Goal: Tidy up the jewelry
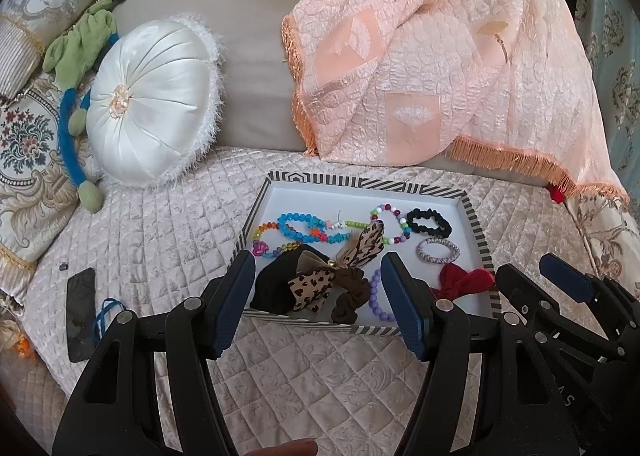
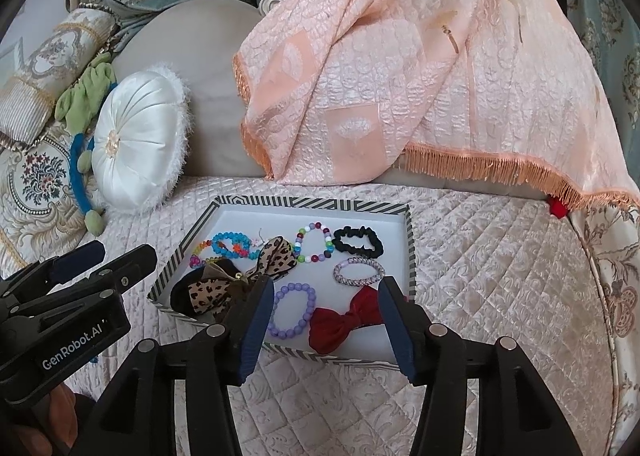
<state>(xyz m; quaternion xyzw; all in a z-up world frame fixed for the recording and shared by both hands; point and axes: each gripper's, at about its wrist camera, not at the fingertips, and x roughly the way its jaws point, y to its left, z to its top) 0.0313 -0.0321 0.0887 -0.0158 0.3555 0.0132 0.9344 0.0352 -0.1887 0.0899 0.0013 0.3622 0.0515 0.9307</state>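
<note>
The striped tray [image 1: 474, 223] lies on the quilted cover [image 1: 168, 223] in the lower centre of both views, its white floor crowded with jewelry and hair pieces.

In the left wrist view the left gripper [image 1: 318, 276] hovers at the tray's near edge, fingers wide apart and empty. Its blue pads frame the leopard-print bow [image 1: 312, 286], the brown scrunchie [image 1: 350, 298] and the black fabric piece [image 1: 272, 290]. The right pad cuts off part of the purple bead bracelet [image 1: 375, 296].

In the right wrist view the right gripper [image 2: 326, 298] also has its fingers spread with nothing between them. They bracket the same purple bracelet [image 2: 292, 310] and the red bow [image 2: 344, 320], whose right wing is hidden behind the right pad.

Toward the tray's far side lie:
- a blue bead bracelet [image 1: 300, 225]
- a multicoloured bead bracelet [image 1: 394, 225]
- a black scrunchie [image 1: 430, 221]
- a lilac coil band [image 1: 438, 250]

The strands at the tray's left overlap, so where one ends is hard to make out.

At the lower left of the left view a dark flat object [image 1: 80, 314] lies on the cover; what it is cannot be told. The round white cushion [image 1: 148, 103] sits at the upper left and the peach fringed throw [image 1: 440, 67] at the upper right.
</note>
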